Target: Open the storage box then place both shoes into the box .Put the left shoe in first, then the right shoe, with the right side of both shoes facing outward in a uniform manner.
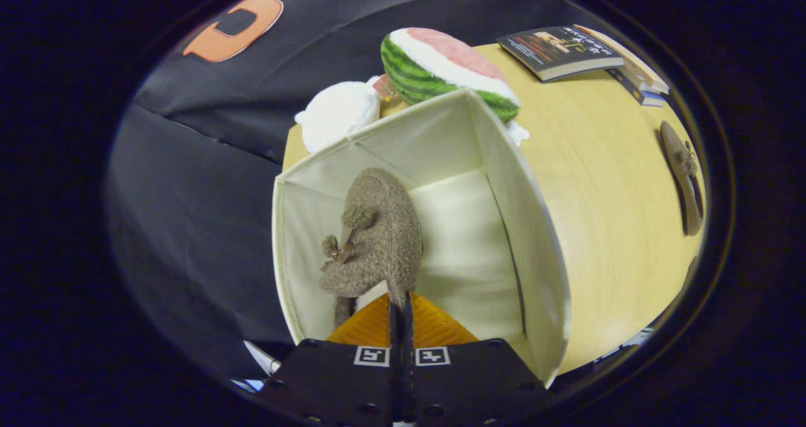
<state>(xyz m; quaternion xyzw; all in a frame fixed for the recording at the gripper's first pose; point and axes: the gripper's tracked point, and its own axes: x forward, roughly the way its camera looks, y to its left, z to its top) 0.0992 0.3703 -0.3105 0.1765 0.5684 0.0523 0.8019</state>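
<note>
Storage box (535, 250) found open, cream-lined, standing on the wooden table (617, 181); the opening step is judged done.

Inside the box, against its left wall: a fuzzy brown shoe (381, 238) with a small bow, hung toe-down over the box floor. Its rear edge is pinched between the fingers of the gripper (400, 310), which are pressed nearly together on it. Whether the shoe touches the floor cannot be told. Presumed the left shoe; release not yet made, so the first placement is judged nearly complete.

Behind the box: a white plush (337, 113), then a watermelon plush (441, 65).

Further right: a stack of books (579, 52).

Far right on the table, well apart from the box: the second shoe (683, 175), untouched. Its placement remains to be done.
</note>
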